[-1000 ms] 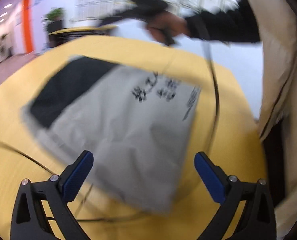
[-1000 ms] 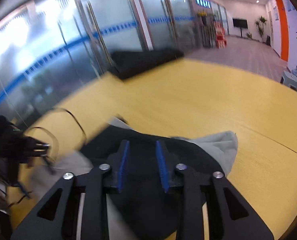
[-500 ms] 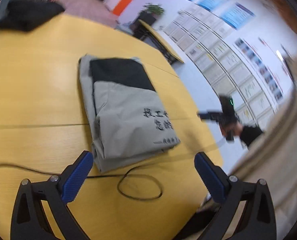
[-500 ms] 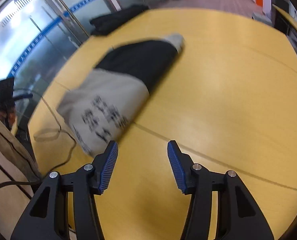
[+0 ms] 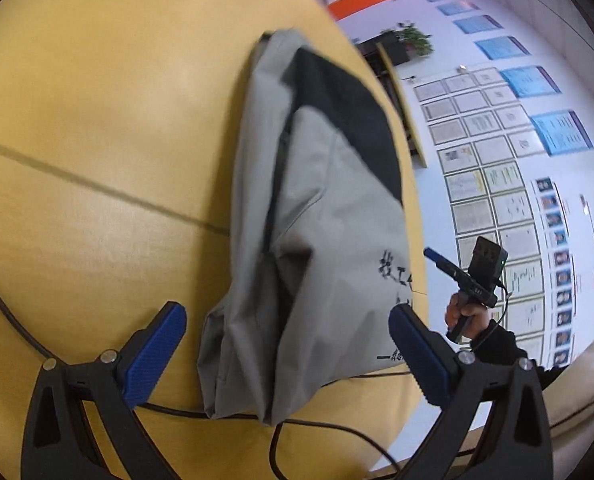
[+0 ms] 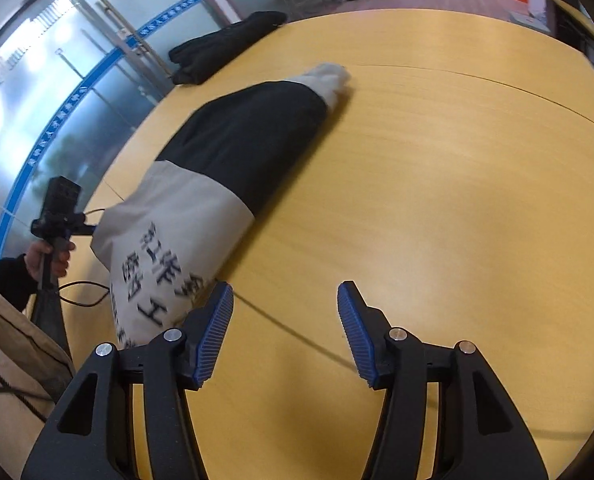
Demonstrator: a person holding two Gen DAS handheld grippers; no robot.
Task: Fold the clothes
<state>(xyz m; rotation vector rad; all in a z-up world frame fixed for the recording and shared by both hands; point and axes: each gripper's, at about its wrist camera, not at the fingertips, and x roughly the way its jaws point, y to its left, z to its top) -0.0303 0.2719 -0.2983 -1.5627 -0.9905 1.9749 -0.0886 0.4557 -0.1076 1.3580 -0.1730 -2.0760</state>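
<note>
A folded grey and black garment (image 5: pixel 321 216) with black printed characters lies on the yellow wooden table (image 5: pixel 97 128). My left gripper (image 5: pixel 285 348) is open and empty, hovering above the garment's near end. In the right wrist view the same garment (image 6: pixel 217 172) lies to the left. My right gripper (image 6: pixel 285 328) is open and empty above bare table, just right of the garment's printed end. Each wrist view shows the other hand-held gripper off the table edge: the right gripper (image 5: pixel 449 266) in the left wrist view, the left gripper (image 6: pixel 91 229) in the right wrist view.
A black cable (image 5: pixel 317 428) loops on the table near the garment's near end. A dark folded cloth (image 6: pixel 225 46) lies at the table's far edge by glass doors. The person's beige coat (image 6: pixel 13 368) is at the left. A seam line (image 5: pixel 97 192) crosses the tabletop.
My right gripper let go of the garment, opened and pulled back. My left gripper swung round and came closer over the garment's near end. The garment now lies folded.
</note>
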